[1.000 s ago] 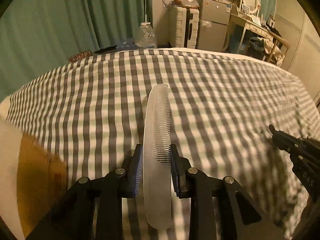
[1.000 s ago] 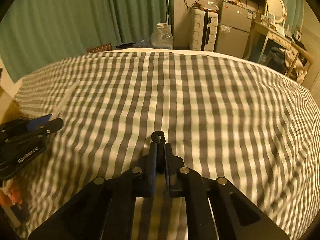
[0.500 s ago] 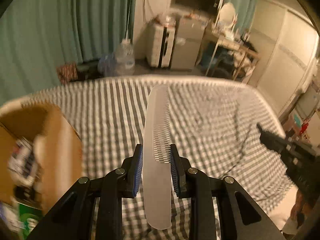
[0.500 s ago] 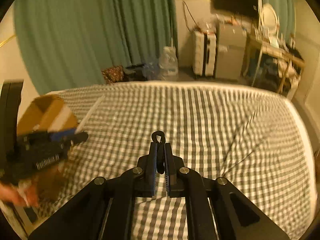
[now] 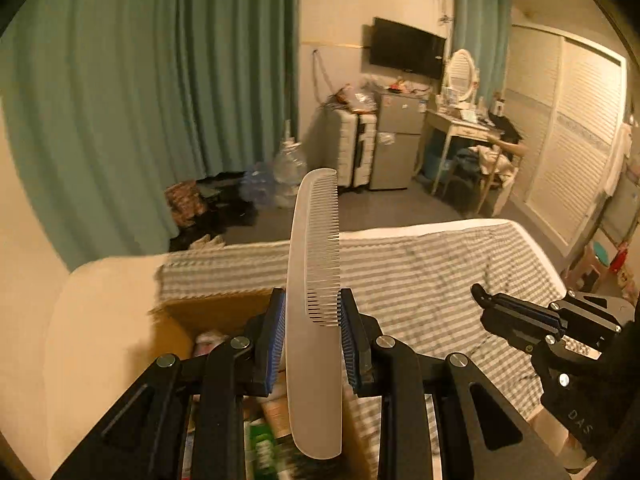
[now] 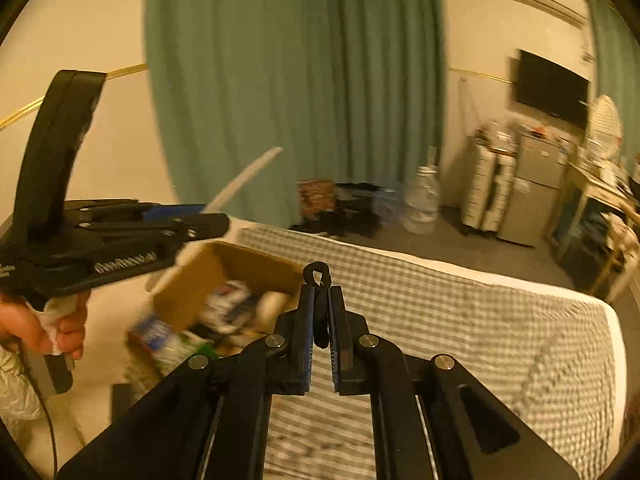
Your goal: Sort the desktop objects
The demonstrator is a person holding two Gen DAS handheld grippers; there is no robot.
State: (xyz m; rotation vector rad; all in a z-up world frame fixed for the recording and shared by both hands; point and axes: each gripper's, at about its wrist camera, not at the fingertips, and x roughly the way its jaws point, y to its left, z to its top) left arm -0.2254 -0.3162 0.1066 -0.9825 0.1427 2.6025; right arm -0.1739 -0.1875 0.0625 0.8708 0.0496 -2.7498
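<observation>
My left gripper (image 5: pixel 313 316) is shut on a long white comb (image 5: pixel 316 264) and holds it in the air above an open cardboard box (image 5: pixel 208 312) at the bed's left edge. In the right wrist view the left gripper (image 6: pixel 200 220) hovers over the same box (image 6: pixel 224 268), the comb (image 6: pixel 244 178) pointing up and right. My right gripper (image 6: pixel 319 308) is shut on a small black looped clip (image 6: pixel 317 272), raised over the checked bed. It also shows at the right of the left wrist view (image 5: pixel 484 294).
The box holds several packets and bottles (image 6: pixel 232 304). The grey-checked bedcover (image 6: pixel 440 320) spreads to the right. Beyond the bed are green curtains (image 6: pixel 296 80), a water jug (image 6: pixel 422 204), a suitcase (image 5: pixel 356 152), a small fridge (image 5: pixel 396 140) and a dressing table (image 5: pixel 464 124).
Both grippers have lifted away from the bedcover and swung left toward the cardboard box. The comb and the clip stay gripped.
</observation>
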